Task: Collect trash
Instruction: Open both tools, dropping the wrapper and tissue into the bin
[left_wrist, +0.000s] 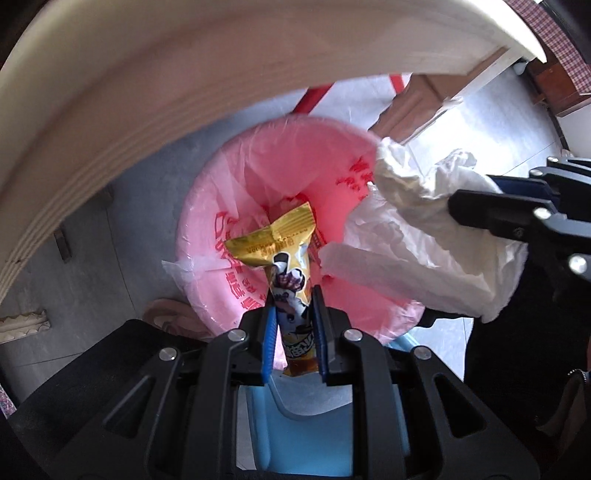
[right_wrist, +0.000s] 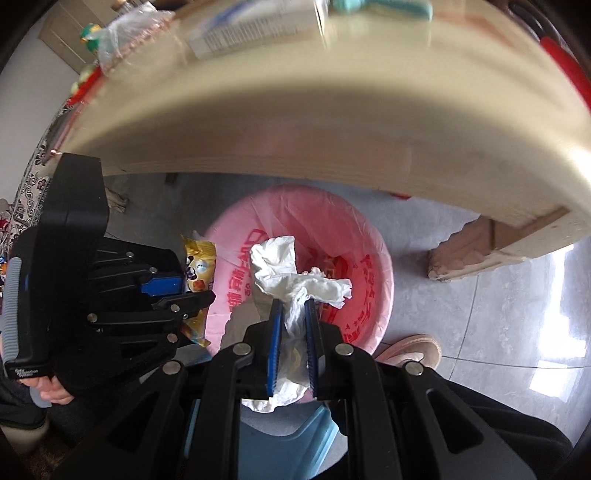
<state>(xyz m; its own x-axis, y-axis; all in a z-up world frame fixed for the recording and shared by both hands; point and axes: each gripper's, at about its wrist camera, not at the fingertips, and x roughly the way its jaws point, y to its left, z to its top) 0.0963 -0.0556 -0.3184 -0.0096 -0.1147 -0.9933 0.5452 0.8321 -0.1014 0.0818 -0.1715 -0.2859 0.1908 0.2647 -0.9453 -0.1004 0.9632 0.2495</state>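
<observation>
We noted the left gripper (left_wrist: 293, 310) clamped on a yellow snack wrapper (left_wrist: 280, 258), gripped low on its printed body so the crimped top stuck out ahead, over the mouth of the bin (left_wrist: 207, 236). The bin stood on the floor beneath the table edge (left_wrist: 110, 92), lined with a pink bag (left_wrist: 332, 173) folded out over the rim; we judged the liner was there to catch whatever was let go.

To the right, the right gripper (right_wrist: 293, 314) was pinched shut on a crumpled white tissue (right_wrist: 295, 273), held by its twisted waist with loose ends fanning forward above the same opening. Both grippers pointed steeply downward, side by side, which suited a straight drop. Neither piece touched the liner, so far as we could tell.

Further right on the tiled floor (right_wrist: 498, 314) a pinkish shoe (right_wrist: 413, 350) lay just beside the bin. We took the step in hand to be the release.
</observation>
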